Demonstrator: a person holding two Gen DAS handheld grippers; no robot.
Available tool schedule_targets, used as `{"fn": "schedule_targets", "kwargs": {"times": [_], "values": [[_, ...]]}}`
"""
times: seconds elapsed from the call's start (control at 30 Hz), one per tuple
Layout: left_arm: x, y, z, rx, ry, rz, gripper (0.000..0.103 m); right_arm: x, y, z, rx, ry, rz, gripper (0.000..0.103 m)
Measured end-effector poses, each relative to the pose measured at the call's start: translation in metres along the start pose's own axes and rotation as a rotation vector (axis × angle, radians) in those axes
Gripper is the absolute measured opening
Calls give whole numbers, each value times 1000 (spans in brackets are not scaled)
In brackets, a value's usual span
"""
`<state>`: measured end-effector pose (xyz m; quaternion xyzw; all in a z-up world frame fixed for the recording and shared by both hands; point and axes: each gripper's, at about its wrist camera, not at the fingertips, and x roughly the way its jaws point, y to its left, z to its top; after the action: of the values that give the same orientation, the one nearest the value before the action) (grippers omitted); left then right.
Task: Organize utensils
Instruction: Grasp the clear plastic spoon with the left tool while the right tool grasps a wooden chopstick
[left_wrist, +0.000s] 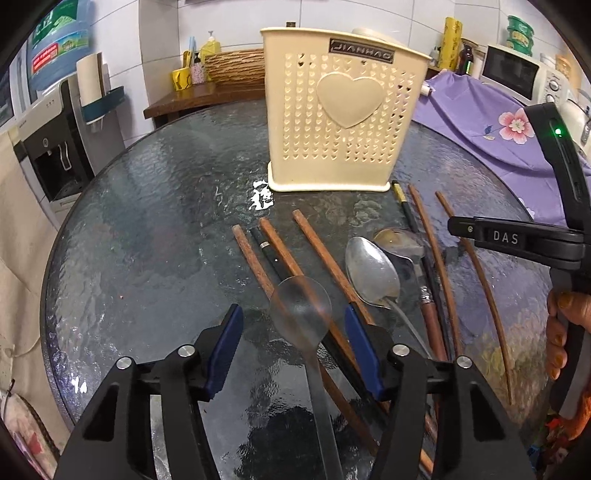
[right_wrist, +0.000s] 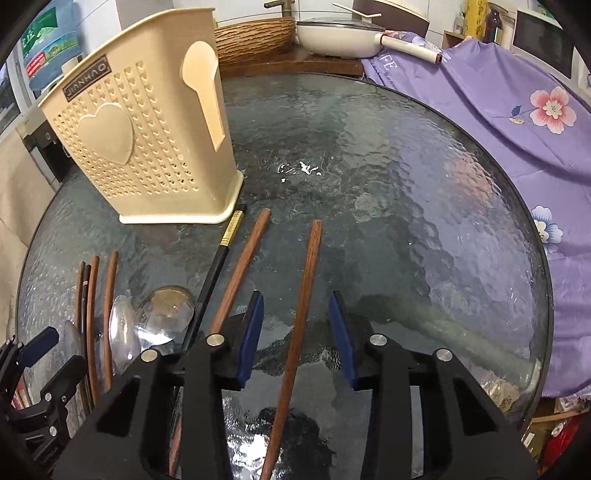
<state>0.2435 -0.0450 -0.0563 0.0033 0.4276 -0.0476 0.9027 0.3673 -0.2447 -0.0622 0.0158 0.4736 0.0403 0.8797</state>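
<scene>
Setup: round glass table (right_wrist: 406, 177), dark rim visible along the far and right arc. Cream utensil holder (left_wrist: 340, 114) stands upright toward the far-centre of the glass, approx. mid-row behind the utensils; its base is just beside the tip of a black chopstick w/ gold band (right_wrist: 231, 230).

Utensils lie loose on the glass in a rough fan, handles toward the person. L to R in the left wrist view: three brown chopsticks w/ a black one among them, a clear plastic spoon (left_wrist: 301, 314), a metal spoon (left_wrist: 371, 273), a second spoon bowl behind it, then two more brown chopsticks near the right side.

Left gripper (left_wrist: 293, 347): jaws spread, blue pads either side of the clear spoon's bowl. Pads not touching it; gap on both sides. Spoon handle runs back under the tool body. One brown chopstick passes just beside the right pad.

Right gripper (right_wrist: 297, 336): jaws spread, straddling a single brown chopstick (right_wrist: 301, 317). Chopstick sits approx. centred between pads, no contact seen. Next chopstick (right_wrist: 240, 273) lies just outside the left pad.

Clearance: glass to the right of the straddled chopstick is bare up to the rim. Purple flowered cloth (right_wrist: 517, 122) drapes beyond the right and far edges. Left side is crowded: the two tools sit near each other, w/ the left one's pad showing at the lower-left edge of the right wrist view. A hand (left_wrist: 561, 332) grips the right tool's handle.
</scene>
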Motion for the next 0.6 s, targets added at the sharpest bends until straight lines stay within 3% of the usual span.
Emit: {"fn": "schedule_targets", "kwargs": {"times": [0.43, 0.6], "values": [[13, -8, 5, -12, 24, 32, 36, 14, 9, 1, 1, 7, -26, 30], [16, -9, 7, -18, 25, 37, 35, 16, 17, 2, -2, 7, -52, 25]]}}
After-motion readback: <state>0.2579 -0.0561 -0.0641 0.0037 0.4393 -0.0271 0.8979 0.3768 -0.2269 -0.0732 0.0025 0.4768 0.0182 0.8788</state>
